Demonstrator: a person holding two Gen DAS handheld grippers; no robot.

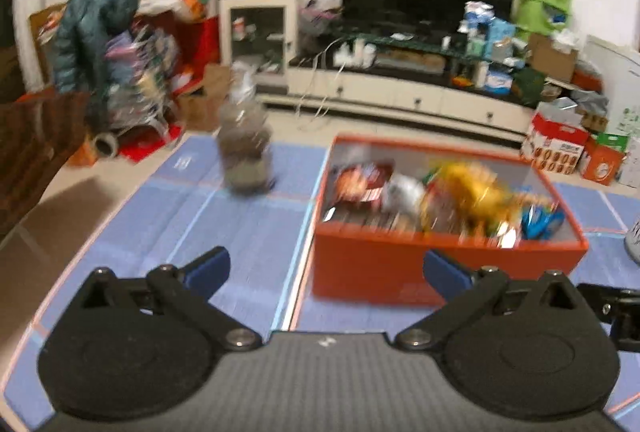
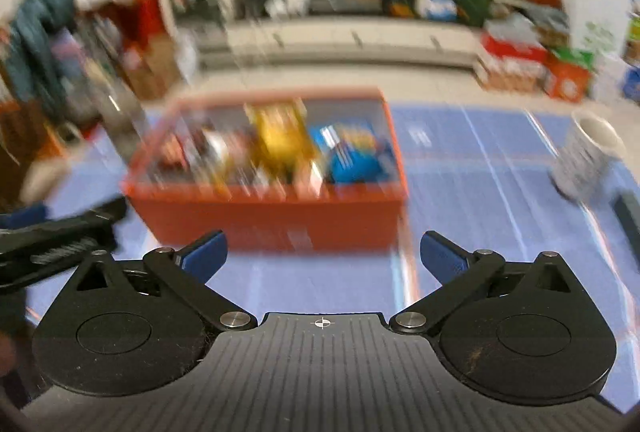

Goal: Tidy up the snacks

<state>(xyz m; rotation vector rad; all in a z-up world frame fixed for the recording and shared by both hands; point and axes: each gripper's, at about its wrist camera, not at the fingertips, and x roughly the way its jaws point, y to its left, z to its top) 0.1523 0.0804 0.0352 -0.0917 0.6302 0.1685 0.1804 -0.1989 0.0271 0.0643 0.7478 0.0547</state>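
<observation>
Everywhere blur: left gripper (image 1: 326, 266) and right gripper (image 2: 323, 250) spread wide and empty, snacks (image 2: 280, 147) in orange box (image 1: 368, 268) smeared.

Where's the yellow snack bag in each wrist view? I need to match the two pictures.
Left wrist: yellow snack bag sits right of centre, inside the orange box, right of middle.
Right wrist: yellow snack bag sits just left of centre, mid-box, left of the blue packet.
Shared landmark: the orange box on the blue mat.
</observation>
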